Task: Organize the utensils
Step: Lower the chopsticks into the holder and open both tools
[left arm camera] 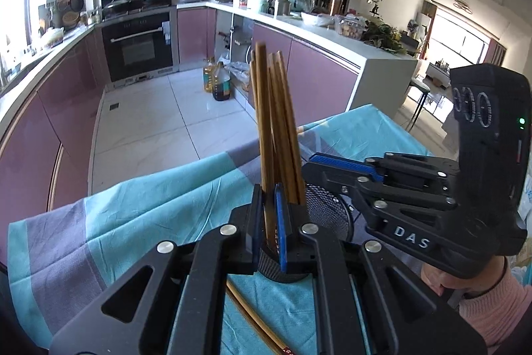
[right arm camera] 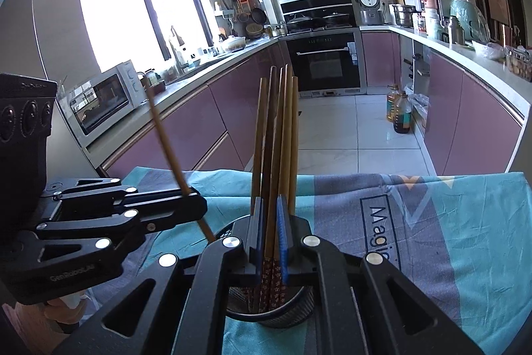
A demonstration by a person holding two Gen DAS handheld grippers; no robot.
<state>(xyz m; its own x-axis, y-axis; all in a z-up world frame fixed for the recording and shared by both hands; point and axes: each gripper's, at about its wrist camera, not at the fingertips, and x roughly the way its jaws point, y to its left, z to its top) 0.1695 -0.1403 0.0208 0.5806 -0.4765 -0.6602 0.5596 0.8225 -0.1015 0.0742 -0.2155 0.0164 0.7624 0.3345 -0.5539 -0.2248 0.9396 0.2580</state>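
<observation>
oven (right arm camera: 327, 62) built into purple cabinets | rice cooker (right arm camera: 369, 5) seen right of oven, above | oil bottles (right arm camera: 399, 112) on floor, right of oven | microwave (right arm camera: 103, 98) far left of oven

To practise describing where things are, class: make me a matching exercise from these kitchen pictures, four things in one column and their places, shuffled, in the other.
Things:
1. holder
2. loose chopstick
3. oil bottles
4. microwave

Places:
A. on the floor, by the cabinets
B. standing on the cloth, chopsticks inside
C. on the counter, near the window
D. lying flat on the cloth

Pairs: 1-B, 2-D, 3-A, 4-C
</observation>
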